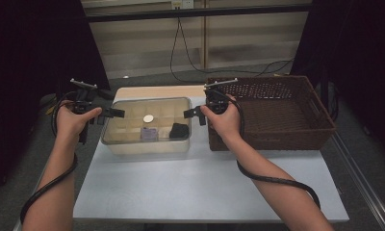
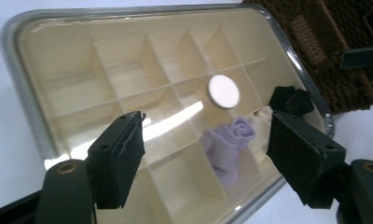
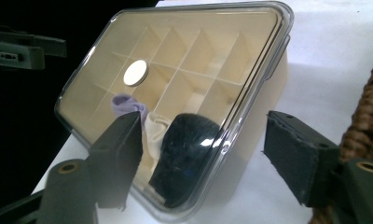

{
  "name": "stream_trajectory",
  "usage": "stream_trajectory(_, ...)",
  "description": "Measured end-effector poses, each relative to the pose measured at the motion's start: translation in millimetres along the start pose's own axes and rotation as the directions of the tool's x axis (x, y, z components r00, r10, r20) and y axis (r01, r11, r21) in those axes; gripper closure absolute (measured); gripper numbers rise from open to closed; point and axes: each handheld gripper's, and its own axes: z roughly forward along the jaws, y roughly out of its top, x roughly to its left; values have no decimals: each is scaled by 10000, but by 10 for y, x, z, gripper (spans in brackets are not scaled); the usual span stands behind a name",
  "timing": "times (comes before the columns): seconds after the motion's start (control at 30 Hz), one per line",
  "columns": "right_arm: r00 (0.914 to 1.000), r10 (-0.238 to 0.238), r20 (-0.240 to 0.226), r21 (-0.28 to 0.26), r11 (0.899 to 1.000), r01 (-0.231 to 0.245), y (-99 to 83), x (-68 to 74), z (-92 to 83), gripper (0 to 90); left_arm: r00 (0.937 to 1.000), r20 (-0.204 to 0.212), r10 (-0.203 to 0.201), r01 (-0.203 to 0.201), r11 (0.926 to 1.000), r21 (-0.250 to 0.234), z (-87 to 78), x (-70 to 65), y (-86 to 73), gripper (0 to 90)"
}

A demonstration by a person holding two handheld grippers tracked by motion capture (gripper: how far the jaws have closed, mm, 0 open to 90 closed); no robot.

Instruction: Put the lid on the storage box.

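Apparently between steps: both hand-held grippers, left [image 1: 114,113] and right [image 1: 189,113], flank the lidded box [image 1: 147,126], jaws apart and empty; next, grip its lid.

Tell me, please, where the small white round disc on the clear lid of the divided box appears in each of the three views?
High view: the white disc lies near the lid's middle, left of centre.
Left gripper view: the disc sits right of centre, above the lilac roll.
Right gripper view: the disc sits upper left, above the lilac roll.
Shared landmark: the black roll under the lid.
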Motion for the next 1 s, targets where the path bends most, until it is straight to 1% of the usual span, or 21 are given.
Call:
stream_trajectory(0.07, 9997, 23, -230, -60, 10000, -25, -23, 26, -44, 261, 10000, 34, 46, -46, 10000, 34, 5, -33, -8, 264)
stream_trajectory(0.13, 9996, -83, -253, -95, 9999, 80, -52, 57, -85, 253, 9999, 80, 60, -60, 10000, -20, 8, -81, -19, 245)
stream_trajectory(0.17, 9995, -165, -279, -112, 9998, 162, -69, 69, -101, 250, 9999, 88, 145, -145, 9999, 8, 6, -98, -28, 235)
stream_trajectory(0.2, 9994, -192, -305, -66, 9998, 190, -83, 78, -116, 241, 9998, 156, 147, -148, 9999, 63, 9, -123, -41, 234)
stream_trajectory(0.23, 9992, -255, -310, -68, 9997, 253, -100, 85, -137, 232, 9997, 163, 178, -177, 9998, -16, 17, -139, -53, 223)
stream_trajectory(0.3, 9988, -296, -378, -59, 9996, 294, -127, 100, -169, 231, 9996, 264, 75, -73, 10000, -46, 34, -174, -81, 210)
stream_trajectory(0.33, 9988, -309, -389, -81, 9995, 306, -139, 106, -180, 229, 9994, 239, 241, -242, 9997, 25, 38, -181, -100, 204)
stream_trajectory(0.4, 9982, -373, -475, -19, 9993, 372, -170, 123, -200, 214, 9992, 286, 263, -264, 9996, 22, 50, -203, -134, 192)
stream_trajectory(0.43, 9980, -361, -520, -12, 9993, 360, -182, 133, -212, 214, 9992, 361, 182, -182, 9998, -7, 60, -219, -152, 192)
stream_trajectory(0.5, 9974, -419, -585, -10, 9991, 419, -207, 146, -234, 207, 9989, 357, 303, -306, 9995, 90, 72, -238, -178, 188)
stream_trajectory(0.57, 9970, -474, -610, 1, 9989, 475, -229, 159, -249, 205, 9987, 415, 309, -312, 9995, 53, 87, -269, -202, 185)
stream_trajectory(0.6, 9967, -462, -674, -9, 9989, 463, -243, 168, -260, 204, 9982, 489, 336, -340, 9994, 80, 90, -277, -210, 185)
stream_trajectory(0.7, 9961, -475, -741, 47, 9988, 480, -272, 181, -275, 198, 9982, 482, 347, -351, 9994, 78, 100, -299, -232, 180)
stream_trajectory(0.73, 9962, -485, -721, 52, 9988, 490, -284, 181, -275, 198, 9982, 444, 408, -414, 9991, 123, 99, -301, -240, 177)
stream_trajectory(0.77, 9961, -497, -727, 69, 9987, 504, -296, 181, -276, 195, 9984, 493, 287, -288, 9996, 17, 107, -314, -251, 173)
stream_trajectory(0.83, 9957, -512, -774, 79, 9986, 520, -322, 186, -279, 192, 9978, 509, 414, -419, 9991, 100, 105, -314, -267, 167)
stream_trajectory(0.9, 9953, -536, -810, 107, 9984, 547, -342, 191, -287, 188, 9976, 516, 464, -468, 9989, 72, 107, -317, -273, 157)
stream_trajectory(0.97, 9950, -507, -864, 74, 9986, 516, -352, 190, -299, 186, 9978, 528, 393, -395, 9992, 32, 116, -328, -282, 156)
stream_trajectory(1.0, 9950, -516, -856, 34, 9986, 520, -355, 188, -305, 185, 9974, 544, 475, -479, 9988, 76, 120, -333, -286, 152)
